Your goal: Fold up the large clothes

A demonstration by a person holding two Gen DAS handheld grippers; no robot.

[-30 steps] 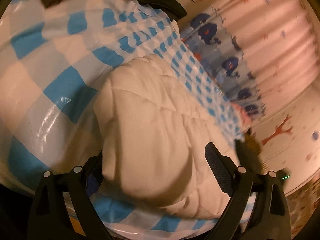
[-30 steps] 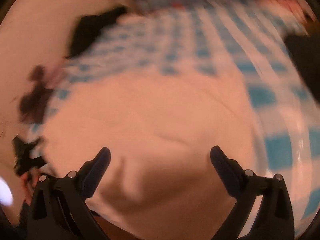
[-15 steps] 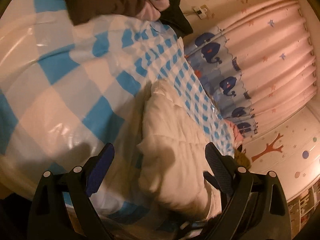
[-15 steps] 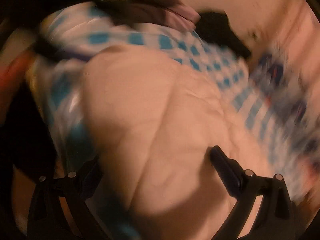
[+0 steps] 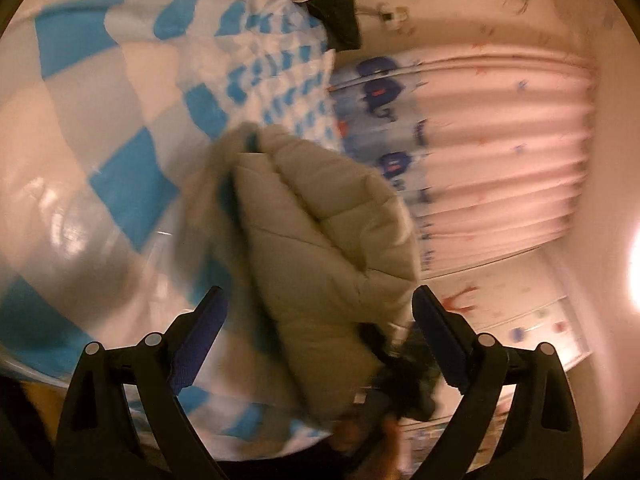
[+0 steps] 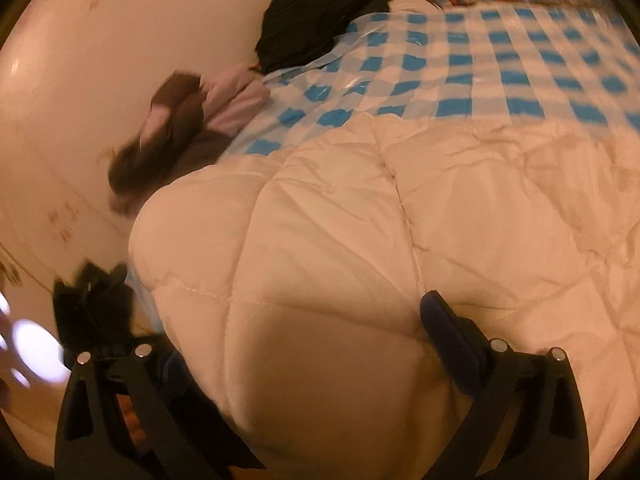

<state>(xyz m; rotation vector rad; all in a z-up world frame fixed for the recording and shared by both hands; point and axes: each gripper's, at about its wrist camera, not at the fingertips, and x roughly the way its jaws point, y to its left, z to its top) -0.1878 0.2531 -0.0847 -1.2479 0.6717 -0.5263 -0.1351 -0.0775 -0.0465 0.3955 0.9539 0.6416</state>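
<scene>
On the checked bedcover (image 5: 132, 176), both grippers' jaws gape wide, the left gripper (image 5: 320, 320) and right gripper (image 6: 304, 336) each straddling the quilted coat (image 6: 360, 240).

Ahead of my left claw a pink curtain (image 5: 500, 152) with small stars hangs in folds, its lower band blue with whale shapes (image 5: 380, 96), and past the claw's right finger a pale wall (image 5: 532, 304) carries small coloured stickers, with a strong glare of light (image 5: 634, 264) at the far right. A wall socket (image 5: 394, 14) sits high above that claw. Off the right claw's left finger I see a plain cream wall (image 6: 120, 40) and a bright blurred light (image 6: 32, 348) low down.
</scene>
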